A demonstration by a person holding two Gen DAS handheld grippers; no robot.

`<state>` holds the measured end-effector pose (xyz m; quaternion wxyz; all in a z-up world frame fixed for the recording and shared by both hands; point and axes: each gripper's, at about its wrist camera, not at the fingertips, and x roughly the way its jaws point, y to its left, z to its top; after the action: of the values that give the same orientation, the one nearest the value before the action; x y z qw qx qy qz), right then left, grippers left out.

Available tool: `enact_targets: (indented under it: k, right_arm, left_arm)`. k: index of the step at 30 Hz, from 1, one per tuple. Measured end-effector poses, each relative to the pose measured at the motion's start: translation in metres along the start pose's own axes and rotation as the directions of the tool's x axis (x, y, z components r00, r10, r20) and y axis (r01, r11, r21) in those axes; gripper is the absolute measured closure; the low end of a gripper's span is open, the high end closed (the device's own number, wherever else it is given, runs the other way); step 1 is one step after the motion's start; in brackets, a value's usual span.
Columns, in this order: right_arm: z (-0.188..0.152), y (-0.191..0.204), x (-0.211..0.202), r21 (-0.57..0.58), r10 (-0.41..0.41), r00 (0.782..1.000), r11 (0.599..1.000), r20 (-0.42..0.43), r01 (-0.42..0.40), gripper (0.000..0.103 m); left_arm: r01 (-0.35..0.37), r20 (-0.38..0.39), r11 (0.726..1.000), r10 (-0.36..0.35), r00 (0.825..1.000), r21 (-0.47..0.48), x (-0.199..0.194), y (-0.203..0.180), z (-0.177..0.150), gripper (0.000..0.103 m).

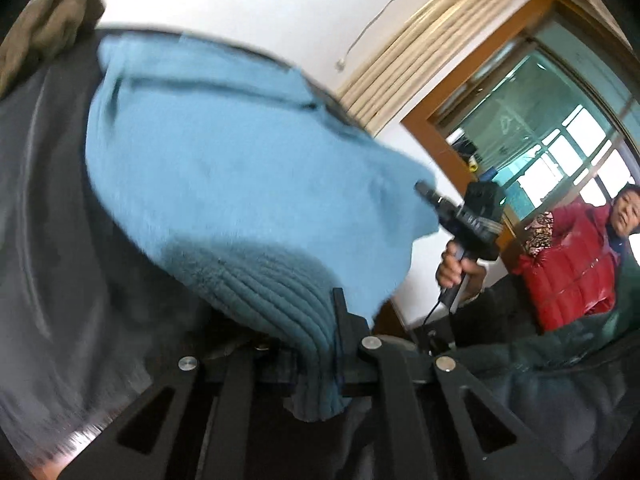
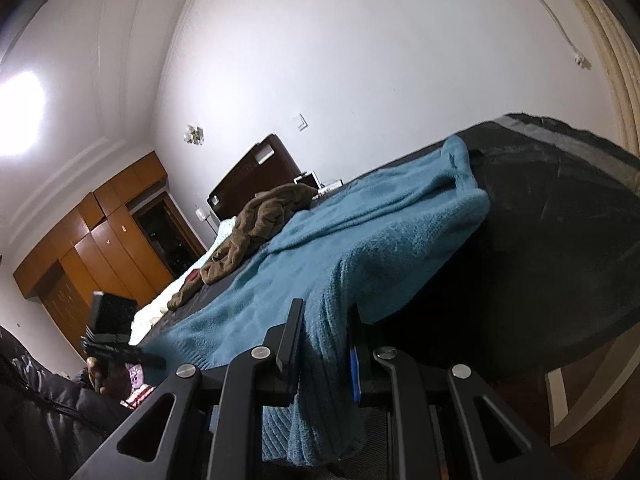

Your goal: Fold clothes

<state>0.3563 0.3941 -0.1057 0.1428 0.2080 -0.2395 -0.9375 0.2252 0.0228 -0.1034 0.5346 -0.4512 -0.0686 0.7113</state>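
A blue sweater [image 2: 360,236] lies spread over a dark cover [image 2: 560,216] on the bed, its ribbed hem hanging toward both grippers. The left gripper [image 1: 320,360] has its fingers clenched on the ribbed hem, the knit bunched between them and draped down past the pads; the left wrist view is motion-blurred. The right gripper [image 2: 326,344] likewise has its fingers clamped on the hem, cloth pinched between the two black pads and trailing below. In the left wrist view the right gripper shows at the sweater's far edge, gripped by a hand [image 1: 454,270]. In the right wrist view the left gripper appears at lower left, apart from the sweater's near edge as far as can be told. A brown garment [image 2: 256,236] lies crumpled further up the bed, just beside the sweater. A wooden wardrobe [image 2: 104,248] stands against the far wall. A person in a red vest [image 1: 568,272] is near the window [image 1: 560,140]
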Motion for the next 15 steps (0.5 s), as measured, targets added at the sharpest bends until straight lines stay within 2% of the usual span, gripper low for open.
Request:
enact_targets:
  k: [7,15]
  right_arm:
    - [0.01,0.001,-0.006,0.017,0.005,0.999,1.0,0.05,-0.006,0.083]
    - [0.035,0.012,-0.007,-0.023,-0.029,0.993,0.999,0.116,0.032,0.083]
  left_arm:
    - [-0.001,0.129,1.0,-0.002,0.992,0.02,-0.03,0.017,0.025,0.089]
    - [-0.025,0.257,0.999,0.032,0.966,-0.031,-0.044,0.029,0.056,0.089]
